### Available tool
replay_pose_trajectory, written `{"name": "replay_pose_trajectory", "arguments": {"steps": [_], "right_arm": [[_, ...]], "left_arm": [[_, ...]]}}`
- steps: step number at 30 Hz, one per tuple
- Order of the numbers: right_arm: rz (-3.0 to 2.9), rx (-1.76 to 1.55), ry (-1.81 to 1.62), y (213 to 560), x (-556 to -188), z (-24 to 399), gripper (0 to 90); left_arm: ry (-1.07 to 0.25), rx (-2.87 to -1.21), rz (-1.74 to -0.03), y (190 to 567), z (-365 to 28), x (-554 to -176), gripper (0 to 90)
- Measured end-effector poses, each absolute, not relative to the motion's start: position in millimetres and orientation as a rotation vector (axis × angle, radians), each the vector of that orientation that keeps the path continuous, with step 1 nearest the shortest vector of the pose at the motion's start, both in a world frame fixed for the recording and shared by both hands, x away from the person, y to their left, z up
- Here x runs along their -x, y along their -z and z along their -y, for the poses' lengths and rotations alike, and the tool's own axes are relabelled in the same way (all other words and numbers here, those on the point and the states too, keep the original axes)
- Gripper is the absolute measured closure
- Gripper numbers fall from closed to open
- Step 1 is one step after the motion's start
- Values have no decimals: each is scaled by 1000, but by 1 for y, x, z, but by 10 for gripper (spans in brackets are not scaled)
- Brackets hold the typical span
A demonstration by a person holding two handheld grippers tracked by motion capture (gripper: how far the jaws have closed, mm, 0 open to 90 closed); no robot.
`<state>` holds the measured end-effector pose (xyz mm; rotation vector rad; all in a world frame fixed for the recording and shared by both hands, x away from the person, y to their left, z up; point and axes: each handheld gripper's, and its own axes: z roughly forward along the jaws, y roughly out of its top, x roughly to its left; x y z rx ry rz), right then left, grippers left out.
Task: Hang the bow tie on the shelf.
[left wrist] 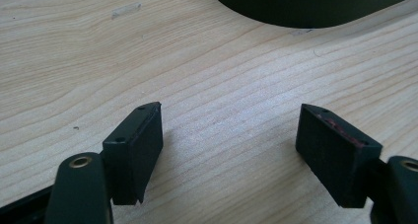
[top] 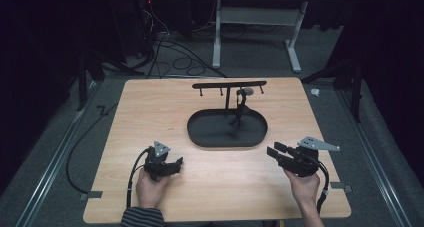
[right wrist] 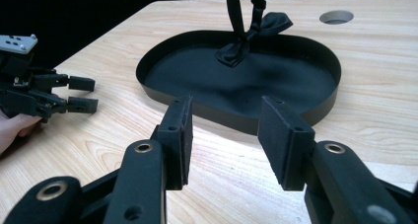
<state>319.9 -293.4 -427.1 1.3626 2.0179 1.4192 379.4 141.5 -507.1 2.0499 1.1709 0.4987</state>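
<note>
While both hands rest low on the wooden table [top: 150, 107], the black oval tray [top: 205, 132] sits at twelve o'clock. From its stand hangs a dark strap [top: 239, 112]. Right gripper [top: 274, 152] and left gripper [top: 176, 163] hold jaws spread, empty.

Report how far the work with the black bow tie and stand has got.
Done: the bow tie hangs from the stand, its end reaching down to the oval tray. In hand: nothing; the left gripper and right gripper are open, near the tray. Left: any grasp.
</note>
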Motion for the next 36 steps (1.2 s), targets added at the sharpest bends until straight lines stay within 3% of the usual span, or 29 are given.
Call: {"name": "replay_pose_trajectory", "arguments": {"steps": [36], "right_arm": [[-2120,-1379,-1400,454,-324,273,584]], "left_arm": [[-499,-2050,-1171,507,-141,-379,265]]}}
